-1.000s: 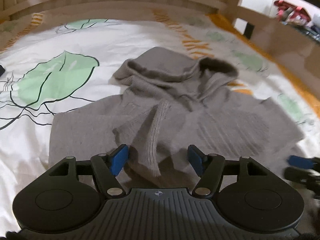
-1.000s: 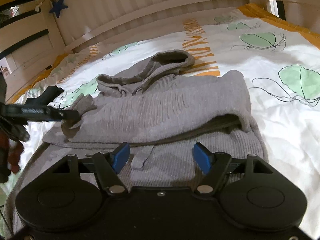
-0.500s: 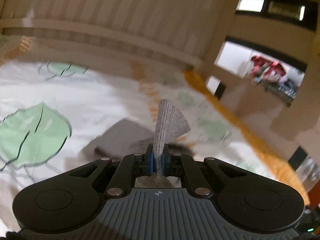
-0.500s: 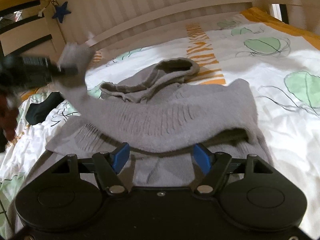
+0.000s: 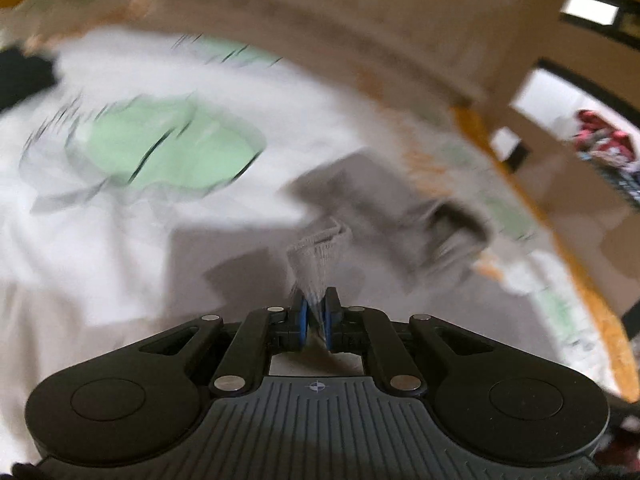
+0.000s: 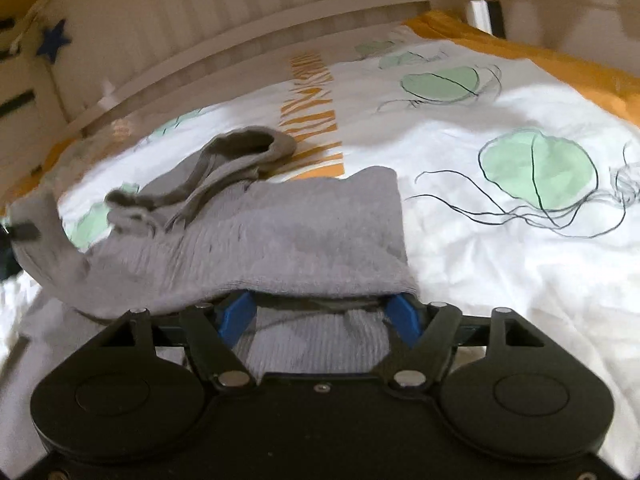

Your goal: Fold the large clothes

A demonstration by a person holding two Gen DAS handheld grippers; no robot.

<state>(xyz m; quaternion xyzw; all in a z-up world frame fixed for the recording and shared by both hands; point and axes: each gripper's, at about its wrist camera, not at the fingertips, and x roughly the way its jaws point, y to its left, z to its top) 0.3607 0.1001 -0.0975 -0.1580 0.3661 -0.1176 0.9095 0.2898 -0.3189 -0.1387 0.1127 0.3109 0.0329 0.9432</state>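
A grey knit hoodie [image 6: 280,240] lies on the bed, hood toward the headboard, one sleeve folded across its body. My left gripper [image 5: 315,318] is shut on the ribbed cuff [image 5: 316,252] of a sleeve and holds it above the hoodie [image 5: 380,208]; that view is blurred by motion. In the right wrist view the lifted sleeve [image 6: 44,236] hangs from the left gripper at the far left edge. My right gripper [image 6: 318,316] is open, low at the hoodie's hem, with grey fabric lying between its blue pads [image 6: 236,314].
The bed has a white duvet [image 6: 500,248] with green leaf prints and orange stripes. A slatted wooden headboard [image 6: 240,20] runs along the far side. A dark item [image 5: 24,76] lies at the left edge of the bed. An orange bed edge [image 5: 560,248] runs on the right.
My left gripper closed on the sleeve cuff, lifted it, and now carries it out to the left across the hoodie. My right gripper stayed open and moved closer to the hem.
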